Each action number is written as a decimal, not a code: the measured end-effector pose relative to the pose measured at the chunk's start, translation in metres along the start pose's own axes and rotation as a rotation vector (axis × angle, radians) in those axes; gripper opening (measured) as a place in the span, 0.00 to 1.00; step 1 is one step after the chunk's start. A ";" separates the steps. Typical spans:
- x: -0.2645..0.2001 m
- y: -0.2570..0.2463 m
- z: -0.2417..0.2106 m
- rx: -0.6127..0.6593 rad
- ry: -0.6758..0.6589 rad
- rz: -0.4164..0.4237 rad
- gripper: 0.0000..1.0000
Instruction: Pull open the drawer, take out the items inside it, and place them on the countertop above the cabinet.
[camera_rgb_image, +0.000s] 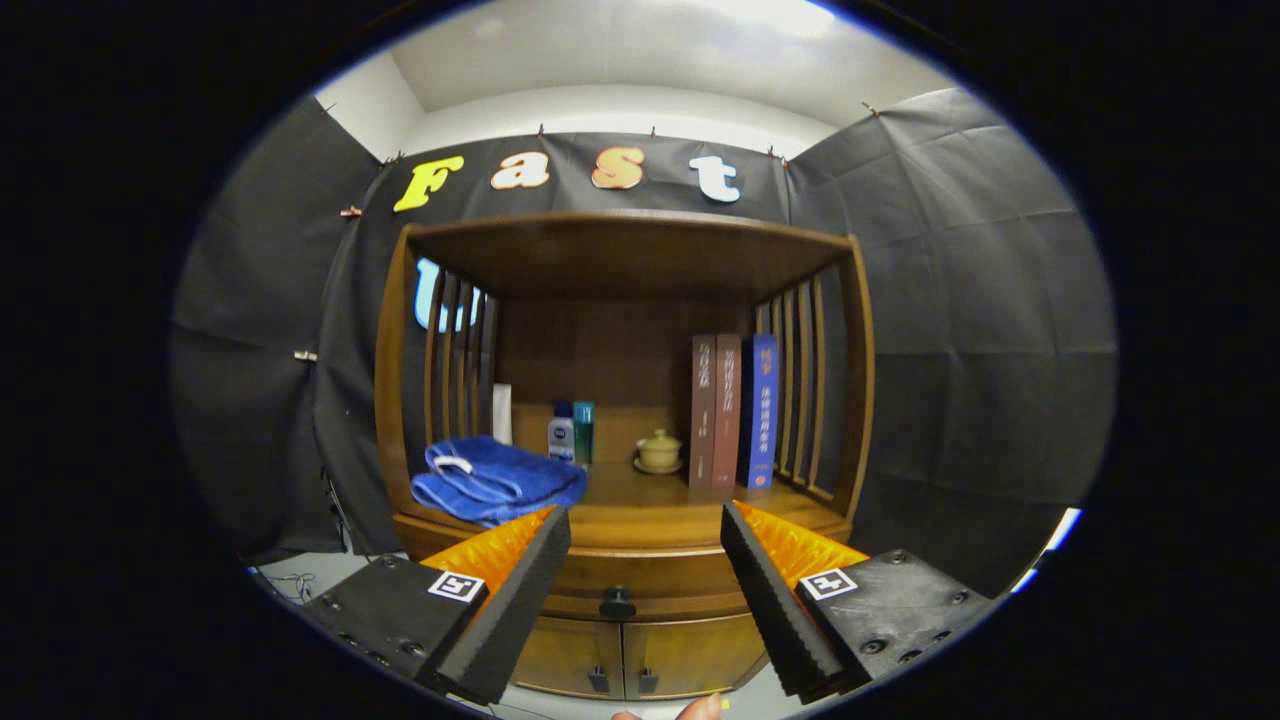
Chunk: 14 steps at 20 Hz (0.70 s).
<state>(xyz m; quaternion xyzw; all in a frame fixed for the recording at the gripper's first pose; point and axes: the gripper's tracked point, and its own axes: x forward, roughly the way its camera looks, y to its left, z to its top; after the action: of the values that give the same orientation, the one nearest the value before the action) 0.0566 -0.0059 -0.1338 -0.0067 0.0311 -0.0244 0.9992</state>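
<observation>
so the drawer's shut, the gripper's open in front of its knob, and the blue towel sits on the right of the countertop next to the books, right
Not quite. In the gripper view the towel lies on the left of the countertop, across from the books on the right. The rest holds: the drawer is shut and the gripper is open, with the knob between its fingers and beyond them.

cabinet: polished brown wood, slight sheen
drawer: same glossy wood
knob: dark, smooth
towel: soft blue cloth
gripper: spread fingers, matt ridged pads
</observation>
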 end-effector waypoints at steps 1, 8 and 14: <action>0.009 0.006 -0.019 0.009 0.016 0.008 0.99; 0.071 0.023 -0.113 0.011 0.109 0.048 0.99; 0.078 0.023 -0.152 0.039 0.184 0.040 0.95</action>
<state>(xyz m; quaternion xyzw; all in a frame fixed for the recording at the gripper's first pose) 0.1260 0.0112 -0.2906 0.0156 0.1224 -0.0056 0.9923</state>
